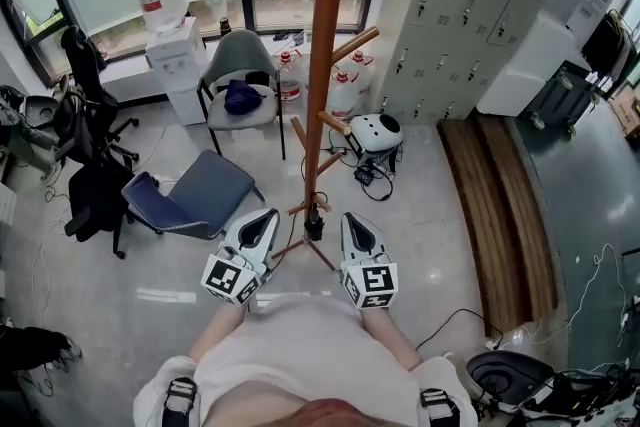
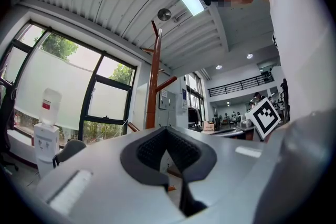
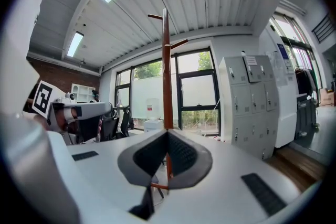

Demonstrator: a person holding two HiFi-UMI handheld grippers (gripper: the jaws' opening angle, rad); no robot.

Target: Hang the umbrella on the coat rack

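The wooden coat rack [image 1: 326, 65] stands straight ahead of me, with pegs sticking out up its pole. It also shows in the left gripper view [image 2: 153, 97] and the right gripper view [image 3: 166, 81]. A small dark thing [image 1: 315, 227] sits by the pole's foot; I cannot tell what it is. I cannot pick out an umbrella with certainty. My left gripper [image 1: 267, 218] [image 2: 167, 131] and right gripper [image 1: 352, 219] [image 3: 168, 134] are held side by side, one on each side of the pole's foot. Both are shut, with nothing visible between the pads.
A grey chair [image 1: 240, 65] with a dark blue bundle [image 1: 243, 97] stands behind the rack, beside a water dispenser [image 1: 170, 45]. A black office chair [image 1: 95, 115] and a blue-grey seat [image 1: 190, 195] are on the left. Grey lockers [image 1: 470, 5], a wooden strip [image 1: 500, 215] and floor cables [image 1: 370, 175] are on the right.
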